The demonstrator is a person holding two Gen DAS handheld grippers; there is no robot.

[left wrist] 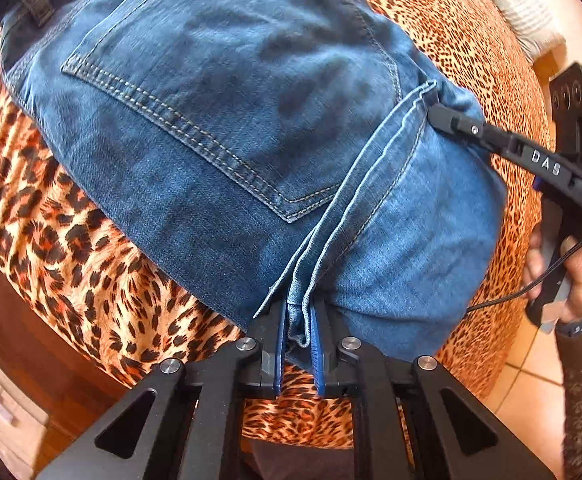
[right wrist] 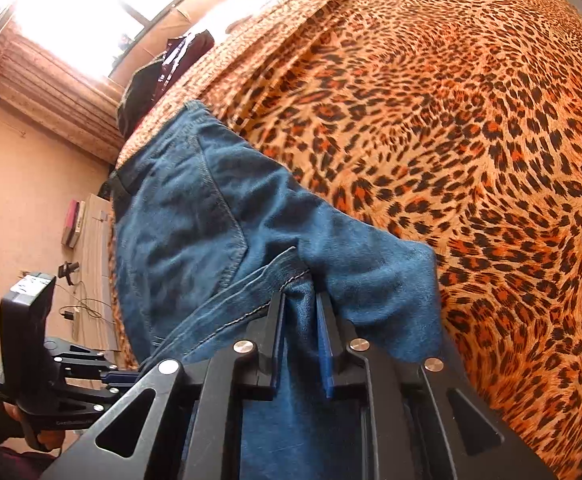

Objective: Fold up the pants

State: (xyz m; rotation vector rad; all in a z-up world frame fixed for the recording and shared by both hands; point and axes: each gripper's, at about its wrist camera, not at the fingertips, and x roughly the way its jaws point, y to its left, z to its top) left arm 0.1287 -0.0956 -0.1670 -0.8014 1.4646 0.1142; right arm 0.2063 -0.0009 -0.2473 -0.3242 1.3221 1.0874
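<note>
Jeans (left wrist: 219, 128) hem edge pinched by left claw (left wrist: 297, 320) and right claw (right wrist: 301, 320); mid-fold, next lay flat on leopard blanket (right wrist: 471, 140).

White letters "DAS" stand on the black finger of the right gripper (left wrist: 437, 114), seen from the left wrist. Faint grey lettering runs along the lower frame of the left gripper (right wrist: 131, 378) in the right wrist view, too small to read.
</note>
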